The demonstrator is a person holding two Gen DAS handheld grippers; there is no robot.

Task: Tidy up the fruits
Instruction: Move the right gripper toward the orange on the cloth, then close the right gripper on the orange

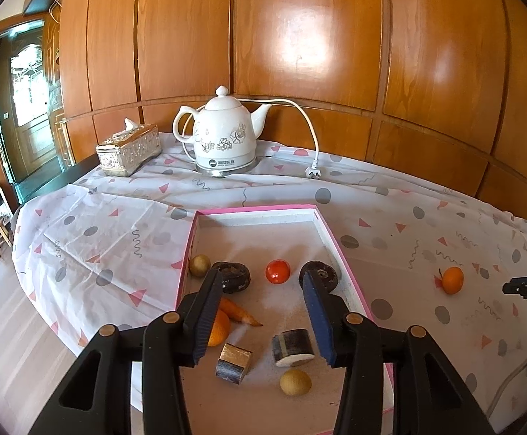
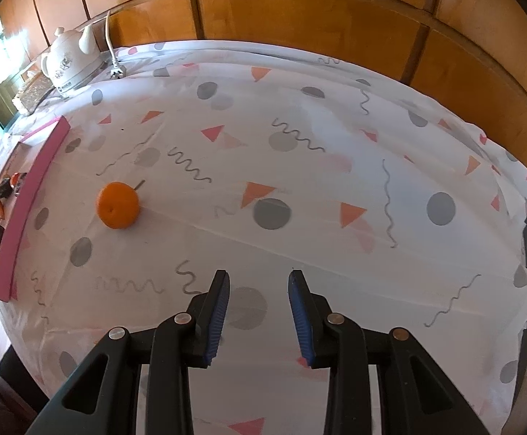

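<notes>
Your right gripper [image 2: 258, 282] hangs over bare cloth [image 2: 335, 181], jaws narrowly parted, empty. Ahead to its left lies the orange [image 2: 118, 204], outside the tray [image 2: 28, 195]. Straddle the fruit, stem clear, before closing. Left gripper [image 1: 261, 282]: parted, empty, above the tray.

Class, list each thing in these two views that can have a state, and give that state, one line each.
left gripper: open, empty, above the tray
right gripper: open, empty, above the cloth
pink tray: lidless, holding fruit
mandarin: outside the tray, on the cloth
kettle: lid on
plug: unplugged, on the cloth
</notes>
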